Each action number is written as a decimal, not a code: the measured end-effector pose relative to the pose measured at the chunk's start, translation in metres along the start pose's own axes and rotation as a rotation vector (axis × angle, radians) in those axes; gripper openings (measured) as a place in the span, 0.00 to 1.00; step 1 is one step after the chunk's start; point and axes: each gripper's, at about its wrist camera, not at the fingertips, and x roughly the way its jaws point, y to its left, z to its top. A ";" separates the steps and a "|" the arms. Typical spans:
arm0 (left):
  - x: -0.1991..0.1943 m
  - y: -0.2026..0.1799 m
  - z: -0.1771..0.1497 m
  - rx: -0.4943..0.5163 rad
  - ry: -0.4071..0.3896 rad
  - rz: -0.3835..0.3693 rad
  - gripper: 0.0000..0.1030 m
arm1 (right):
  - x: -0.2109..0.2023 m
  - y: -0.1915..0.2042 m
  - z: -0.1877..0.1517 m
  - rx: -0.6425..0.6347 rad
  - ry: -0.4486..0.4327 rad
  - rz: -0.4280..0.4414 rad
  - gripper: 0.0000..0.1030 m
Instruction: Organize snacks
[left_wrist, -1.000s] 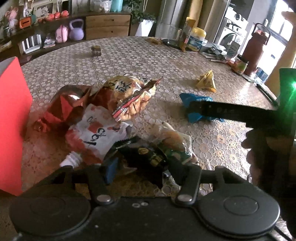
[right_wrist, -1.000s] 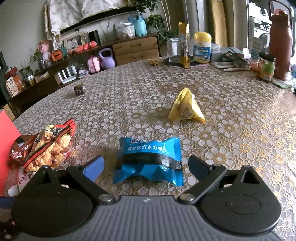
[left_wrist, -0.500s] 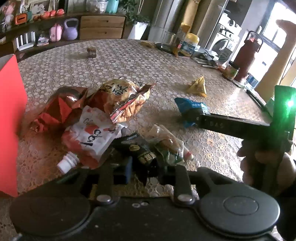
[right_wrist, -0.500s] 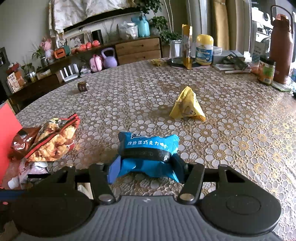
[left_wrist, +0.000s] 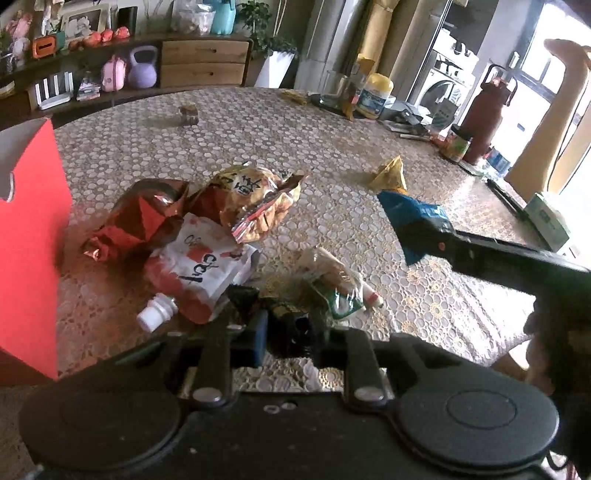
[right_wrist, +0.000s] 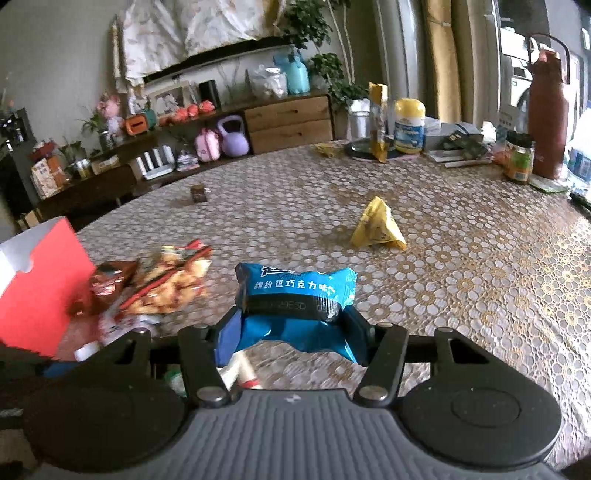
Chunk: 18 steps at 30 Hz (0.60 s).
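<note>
My left gripper (left_wrist: 286, 334) is shut on a small black snack packet (left_wrist: 284, 325) and holds it just above the table. My right gripper (right_wrist: 291, 332) is shut on a blue snack packet (right_wrist: 295, 295) and holds it above the table; the packet also shows in the left wrist view (left_wrist: 413, 218). A pile of snacks lies by the red box (left_wrist: 29, 240): a red foil bag (left_wrist: 136, 221), an orange chips bag (left_wrist: 251, 199), a white-and-red pouch (left_wrist: 199, 269) and a green-and-clear packet (left_wrist: 332, 280). A yellow triangular packet (right_wrist: 376, 225) lies alone further out.
The round table has a patterned lace cloth (right_wrist: 480, 266). At its far side stand a yellow-lidded jar (right_wrist: 408, 125), a brown flask (right_wrist: 546, 114), a green-labelled jar (right_wrist: 519, 157) and papers. A small brown cube (right_wrist: 198, 192) sits mid-table. A sideboard (right_wrist: 288, 122) lines the wall.
Both grippers closed on their packets and lifted them. The right gripper carried the blue packet up and left, towards the pile. The left gripper rose slightly with the black packet.
</note>
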 end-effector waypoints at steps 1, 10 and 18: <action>-0.003 0.000 -0.001 0.005 -0.004 0.000 0.19 | -0.006 0.004 -0.001 -0.001 -0.002 0.004 0.56; -0.029 0.015 -0.012 0.018 -0.019 0.011 0.10 | -0.047 0.029 -0.008 -0.004 -0.002 0.042 0.56; -0.071 0.028 -0.014 -0.010 -0.078 -0.022 0.09 | -0.077 0.060 -0.007 -0.043 -0.022 0.074 0.56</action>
